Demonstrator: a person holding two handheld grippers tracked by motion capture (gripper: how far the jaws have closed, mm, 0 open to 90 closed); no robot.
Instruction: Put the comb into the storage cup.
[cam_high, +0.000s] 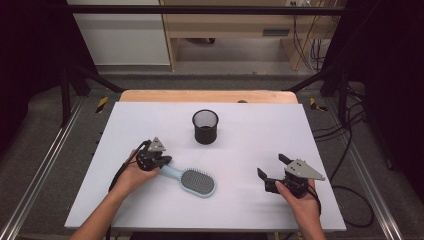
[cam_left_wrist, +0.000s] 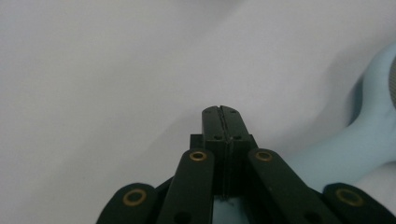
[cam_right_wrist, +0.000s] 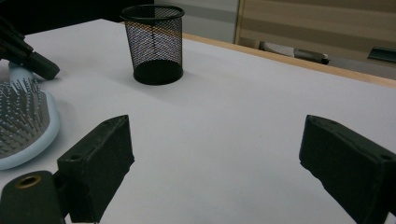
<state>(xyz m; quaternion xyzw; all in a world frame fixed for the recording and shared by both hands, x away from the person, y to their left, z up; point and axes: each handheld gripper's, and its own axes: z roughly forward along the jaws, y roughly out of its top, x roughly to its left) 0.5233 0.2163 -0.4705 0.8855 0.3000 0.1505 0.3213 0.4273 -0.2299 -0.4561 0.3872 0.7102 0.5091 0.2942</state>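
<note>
Centrally, far side of white table (cam_high: 250, 200): black mesh pen cup (cam_high: 205, 126), upright, nothing seen inside. Light-blue paddle hairbrush (cam_high: 192, 179) flat, bristles up, near-left of cup; handle end touching left gripper (cam_high: 164, 161), jaws closed together, brush handle beside them, not gripped. Right gripper (cam_high: 271, 167) well right of brush, jaws wide apart, holding nothing.

Hairbrush (cam_high: 192, 180): smooth pale-blue plastic body, slight sheen; grey bristle pad. Pen cup (cam_high: 205, 126): black wire mesh, matt. Table (cam_high: 260, 135): smooth matt white top, wood far edge. Right gripper (cam_right_wrist: 215, 158): 2 jaws, matt black, slightly rough.
</note>
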